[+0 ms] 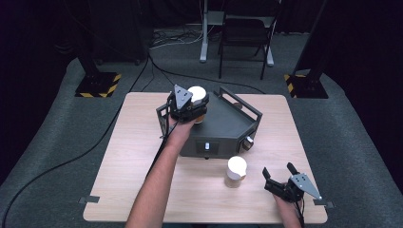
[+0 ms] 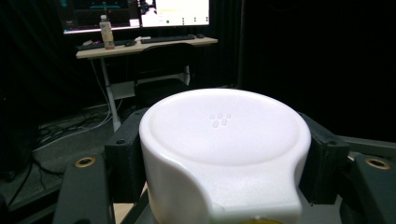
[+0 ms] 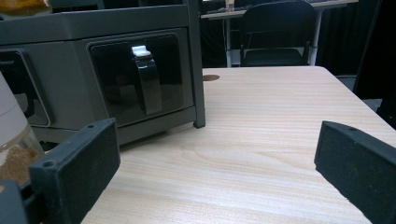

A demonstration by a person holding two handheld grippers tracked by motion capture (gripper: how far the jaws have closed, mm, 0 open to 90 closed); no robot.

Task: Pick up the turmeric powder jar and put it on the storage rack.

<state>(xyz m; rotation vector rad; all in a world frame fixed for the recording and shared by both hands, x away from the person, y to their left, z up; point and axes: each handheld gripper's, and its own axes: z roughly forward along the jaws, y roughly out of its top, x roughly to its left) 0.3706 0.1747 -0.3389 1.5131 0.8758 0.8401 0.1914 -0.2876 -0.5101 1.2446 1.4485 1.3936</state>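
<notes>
My left gripper (image 1: 194, 110) is shut on a white-lidded jar (image 1: 197, 95) and holds it over the left top corner of a dark grey machine (image 1: 223, 128). In the left gripper view the white lid (image 2: 224, 140) sits tight between both black pads (image 2: 125, 161). A second white-lidded jar (image 1: 236, 171) with brown contents stands on the table in front of the machine; its edge (image 3: 11, 149) shows at the left of the right gripper view. My right gripper (image 1: 278, 171) rests low near the table's front right, open and holding nothing, just right of that jar.
The machine has a railed top, a side knob (image 1: 248, 142) and a black drawer handle (image 3: 144, 84). The wooden table (image 1: 142, 180) has bare room at left and right. A black cable (image 1: 71, 161) runs across the floor; a chair (image 1: 244, 33) stands behind.
</notes>
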